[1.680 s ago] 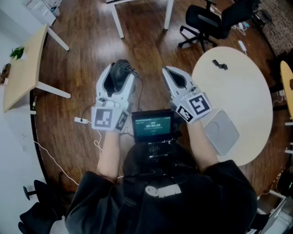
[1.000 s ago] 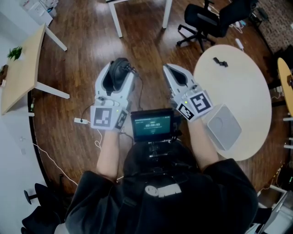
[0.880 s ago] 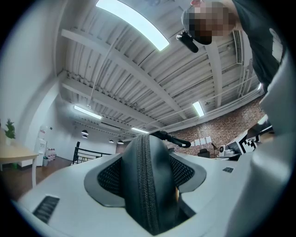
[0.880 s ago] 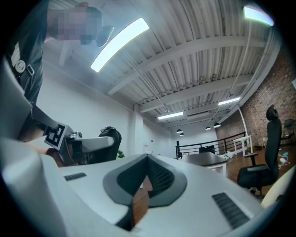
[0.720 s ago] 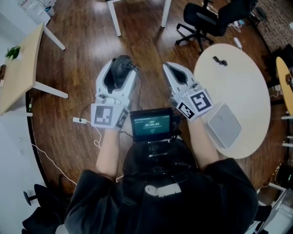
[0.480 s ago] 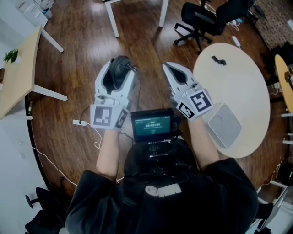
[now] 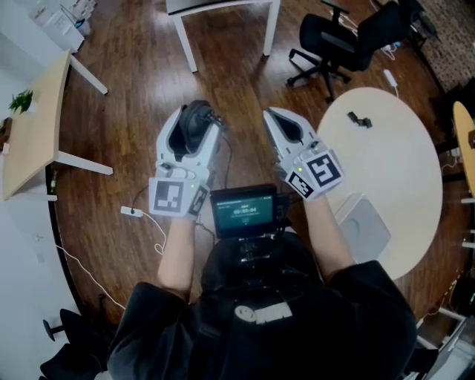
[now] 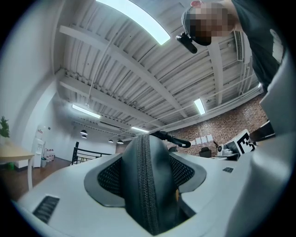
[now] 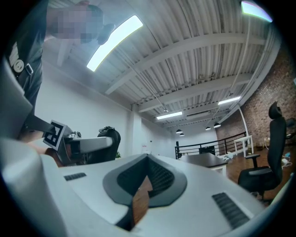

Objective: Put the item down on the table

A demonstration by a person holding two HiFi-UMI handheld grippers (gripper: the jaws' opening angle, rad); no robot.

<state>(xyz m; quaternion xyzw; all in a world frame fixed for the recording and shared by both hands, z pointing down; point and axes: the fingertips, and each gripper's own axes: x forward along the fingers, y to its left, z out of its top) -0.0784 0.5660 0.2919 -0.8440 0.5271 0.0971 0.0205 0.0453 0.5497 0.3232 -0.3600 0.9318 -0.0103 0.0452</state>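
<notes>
A black zippered case (image 7: pixel 196 119) is clamped between the white jaws of my left gripper (image 7: pixel 194 111), held over the wooden floor in the head view. In the left gripper view the case (image 8: pixel 149 185) fills the gap between the jaws, zip facing the camera, and both pads press on its sides. My right gripper (image 7: pixel 273 116) hovers beside it, shut with nothing in it; in the right gripper view its jaws (image 9: pixel 147 159) meet at the tip. The round cream table (image 7: pixel 393 171) lies to the right of both grippers.
On the round table are a small black object (image 7: pixel 360 119) and a grey square pad (image 7: pixel 364 226). A black office chair (image 7: pixel 334 44) stands beyond it. A wooden desk (image 7: pixel 33 133) is at the left, a white table's legs (image 7: pixel 223 22) ahead, a white cable (image 7: pixel 132 212) on the floor.
The room has slid a little in the head view as the person and both grippers shifted together. The left grip on the case is unchanged and the right jaws stay shut.
</notes>
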